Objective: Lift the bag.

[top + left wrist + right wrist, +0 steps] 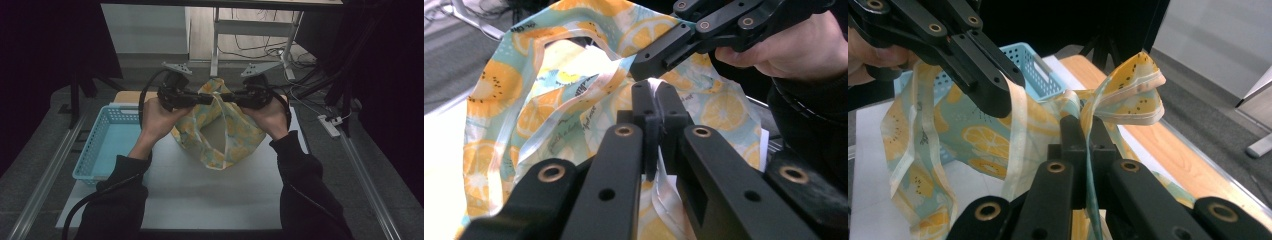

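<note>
Two claws hold a lemon-print fabric bag up over the white tabletop [210, 200].

The white tabletop carries a light blue perforated plastic basket [107, 142] at its left side, with a strip of bare wooden board [1168, 155] along the far edge. The soft cloth bag with orange lemon slices on pale teal [222, 132] hangs over the middle, its lower end touching the surface, its mouth pulled open. The left claw [653, 92] is clamped together on the bag's pale rim strip; the right claw [1082, 122] is likewise pinched shut on the bag's edge.
</note>
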Demonstrator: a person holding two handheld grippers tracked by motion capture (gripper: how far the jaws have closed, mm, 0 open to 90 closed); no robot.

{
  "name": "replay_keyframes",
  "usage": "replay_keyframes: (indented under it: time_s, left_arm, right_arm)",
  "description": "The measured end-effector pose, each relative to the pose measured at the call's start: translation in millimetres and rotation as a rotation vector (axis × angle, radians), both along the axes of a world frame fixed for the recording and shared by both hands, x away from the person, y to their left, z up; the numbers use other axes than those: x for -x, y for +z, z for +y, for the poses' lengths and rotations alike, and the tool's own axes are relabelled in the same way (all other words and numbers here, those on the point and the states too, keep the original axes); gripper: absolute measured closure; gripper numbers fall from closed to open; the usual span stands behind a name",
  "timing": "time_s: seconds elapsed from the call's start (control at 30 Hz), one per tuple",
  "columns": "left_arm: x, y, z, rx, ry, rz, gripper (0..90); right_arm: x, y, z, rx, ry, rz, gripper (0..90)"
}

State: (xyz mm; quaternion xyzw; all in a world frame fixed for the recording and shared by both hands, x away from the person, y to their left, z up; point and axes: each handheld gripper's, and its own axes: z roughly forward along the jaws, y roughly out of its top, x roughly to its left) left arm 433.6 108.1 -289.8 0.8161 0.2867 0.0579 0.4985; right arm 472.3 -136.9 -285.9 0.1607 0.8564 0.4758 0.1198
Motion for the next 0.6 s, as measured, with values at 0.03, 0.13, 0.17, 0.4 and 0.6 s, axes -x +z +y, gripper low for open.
replay_keyframes:
  time_s: [0.03, 0.13, 0.17, 0.4, 0.6]
  left_arm:
    - [0.2, 2.6, -0.2, 0.003, 0.002, -0.005, 89.5]
    - [-0.1, 10.5, -0.6, 0.01, 0.006, -0.019, 89.5]
    - [-0.3, 13.0, -0.7, 0.011, 0.007, -0.021, 89.6]
    - [0.3, 31.0, -0.1, 0.024, 0.025, -0.055, 89.5]
    - [2.4, 47.1, -0.7, 0.033, 0.035, -0.089, 89.6]
  right_arm:
    - [0.5, 3.0, 0.5, -0.002, 0.0, -0.001, 90.0]
    - [1.8, 11.5, 2.0, -0.002, -0.003, -0.016, 90.0]
    - [2.2, 14.1, 2.3, -0.004, -0.004, -0.02, 90.0]
    - [4.7, 31.1, 1.9, -0.014, -0.01, -0.048, 90.0]
    - [7.5, 44.9, 0.4, -0.024, -0.018, -0.072, 90.0]
